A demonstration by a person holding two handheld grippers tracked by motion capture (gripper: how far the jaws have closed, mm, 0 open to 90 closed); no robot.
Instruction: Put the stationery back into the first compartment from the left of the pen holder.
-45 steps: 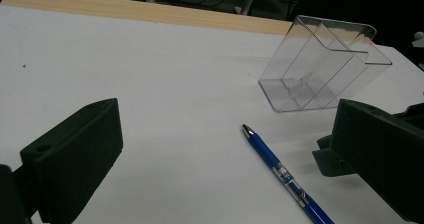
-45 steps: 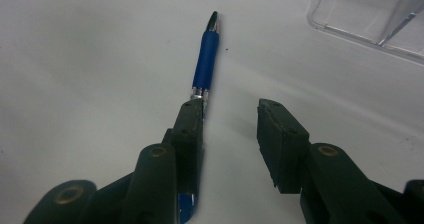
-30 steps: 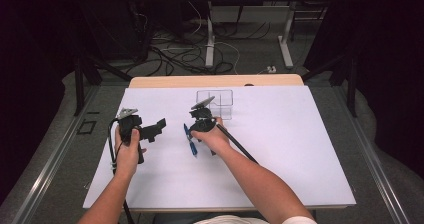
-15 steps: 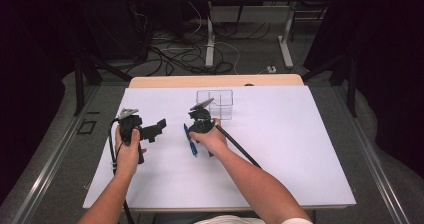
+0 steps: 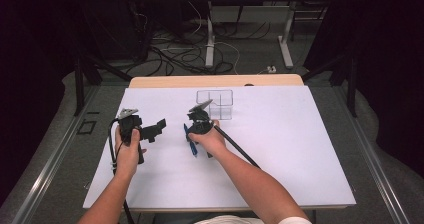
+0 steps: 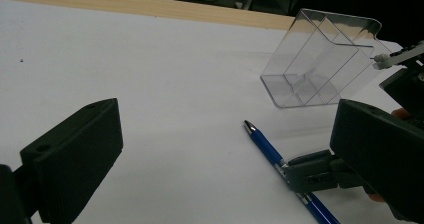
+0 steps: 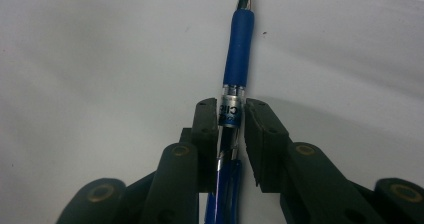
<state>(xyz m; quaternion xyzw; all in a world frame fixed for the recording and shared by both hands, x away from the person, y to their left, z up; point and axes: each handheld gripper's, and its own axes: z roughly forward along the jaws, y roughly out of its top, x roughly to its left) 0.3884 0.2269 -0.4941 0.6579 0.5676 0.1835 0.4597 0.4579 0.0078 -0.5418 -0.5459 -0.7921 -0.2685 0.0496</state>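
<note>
Table point(image 5: 300, 149) with a white cover takes up most of the high view, wooden edge at the far side, floor cables beyond it. Clear plastic organizer point(image 5: 216, 103) with dividers stands near the far middle of the table, open top up, probably the destination for the pen, so it sits within easy reach ahead of both hands. Left gripper point(image 5: 159, 126) is held low over the table at the left side, jaws spread wide with nothing between them; it looks parked out of the way, aimed toward the work. Right gripper point(image 7: 231, 116) is down at the table surface just this side of the organizer, jaws narrowed around the blue pen point(image 7: 236, 59), one on each side of the clear barrel section; a thin gap shows at the right jaw, so full clamping can't be confirmed, judged a grasp about closing. Pen lies flat on the cover, roughly in line with the right gripper's jaws, tip and blue grip sticking out forward past them, rear end running back under the gripper. From the left gripper view the pen tip point(image 6: 248, 126) points toward the organizer point(image 6: 320, 64), near it but not touching.
</note>
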